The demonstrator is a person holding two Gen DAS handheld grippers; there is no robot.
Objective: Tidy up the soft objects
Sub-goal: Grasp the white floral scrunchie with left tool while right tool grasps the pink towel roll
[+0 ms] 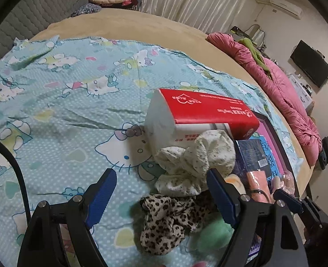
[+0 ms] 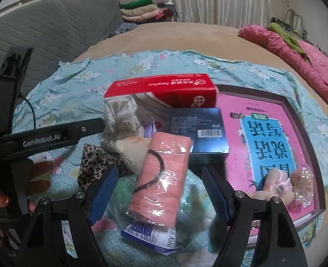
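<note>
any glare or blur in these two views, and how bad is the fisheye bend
Right wrist: glare spots on the clear wrap of the pink plastic-wrapped pack, soft focus near the bottom edge. Left wrist: the green fuzzy object is blurred. Both: the bed edge curves strongly, with dark corners.

the blue sheet (image 1: pixel 59 115) lies bare on the left; on the right the tissue pack (image 1: pixel 199 115), speckled cloth (image 1: pixel 195 166) and leopard cloth (image 1: pixel 164 220) crowd together.
</note>
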